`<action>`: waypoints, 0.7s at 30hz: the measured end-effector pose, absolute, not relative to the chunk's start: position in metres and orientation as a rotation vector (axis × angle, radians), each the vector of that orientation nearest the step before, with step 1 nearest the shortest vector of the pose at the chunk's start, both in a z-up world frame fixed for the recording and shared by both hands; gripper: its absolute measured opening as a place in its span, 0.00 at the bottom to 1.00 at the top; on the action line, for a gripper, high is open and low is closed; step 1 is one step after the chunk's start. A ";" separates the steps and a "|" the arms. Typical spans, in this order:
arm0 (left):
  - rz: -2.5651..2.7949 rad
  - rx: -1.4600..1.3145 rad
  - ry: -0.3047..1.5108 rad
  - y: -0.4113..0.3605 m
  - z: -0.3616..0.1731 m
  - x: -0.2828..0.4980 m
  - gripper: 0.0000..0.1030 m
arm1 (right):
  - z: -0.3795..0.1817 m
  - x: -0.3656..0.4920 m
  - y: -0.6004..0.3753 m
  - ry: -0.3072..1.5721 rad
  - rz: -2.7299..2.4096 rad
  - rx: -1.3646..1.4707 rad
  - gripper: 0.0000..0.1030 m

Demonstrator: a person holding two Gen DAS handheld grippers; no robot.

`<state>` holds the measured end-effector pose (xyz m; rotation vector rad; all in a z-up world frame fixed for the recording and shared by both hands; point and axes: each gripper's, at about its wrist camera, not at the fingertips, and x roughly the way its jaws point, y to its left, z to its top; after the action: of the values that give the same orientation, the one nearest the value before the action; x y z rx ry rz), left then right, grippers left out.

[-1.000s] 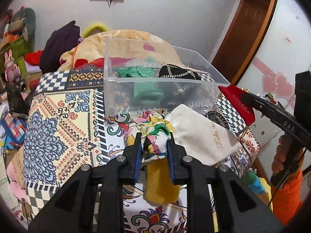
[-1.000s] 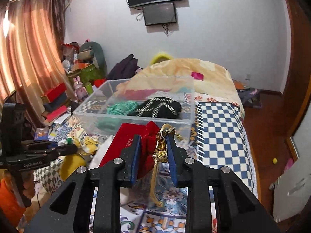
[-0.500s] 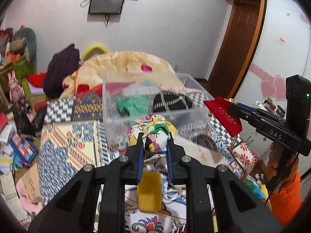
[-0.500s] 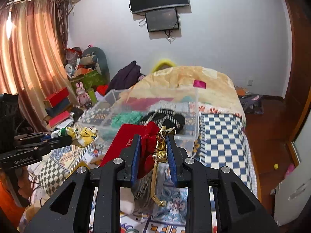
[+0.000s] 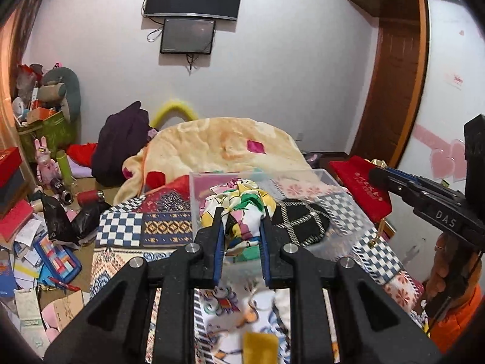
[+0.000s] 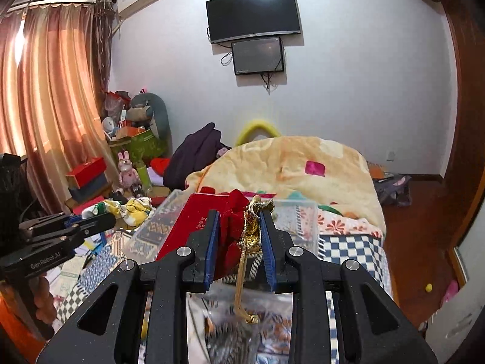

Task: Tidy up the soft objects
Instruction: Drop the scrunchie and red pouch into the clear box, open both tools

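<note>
My left gripper (image 5: 241,227) is shut on a bunched floral cloth (image 5: 239,203) and holds it above the near wall of the clear plastic bin (image 5: 330,182). A black pouch with a chain pattern (image 5: 300,221) lies in the bin. My right gripper (image 6: 238,227) is shut on a red drawstring pouch (image 6: 194,218) with a gold cord (image 6: 242,276) hanging down. It hovers over the bin (image 6: 298,212). The right gripper with the red pouch (image 5: 360,189) shows at the right of the left wrist view. The left gripper with the cloth (image 6: 130,207) shows at the left of the right wrist view.
The bin stands on a patterned bedspread (image 5: 124,227) with a heaped beige blanket (image 5: 218,145) behind it. A yellow item (image 5: 260,347) lies on the bed below my left gripper. Cluttered boxes, toys and papers (image 5: 36,242) fill the floor at the left.
Both grippers rose and moved forward over the bin with their loads. The floral cloth lifted off the bed; the white pouch and yellow item dropped out of the middle of view.
</note>
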<state>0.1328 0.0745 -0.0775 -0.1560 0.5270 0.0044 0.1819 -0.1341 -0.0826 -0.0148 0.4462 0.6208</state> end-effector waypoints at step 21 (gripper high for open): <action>0.029 -0.118 0.699 0.067 -0.139 0.198 0.19 | -0.138 0.230 -0.071 0.653 0.628 -0.233 0.25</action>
<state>0.1984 0.0669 -0.1386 -0.1178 0.6985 0.0288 0.2303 -0.0707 -0.1384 -0.2328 0.6534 0.6281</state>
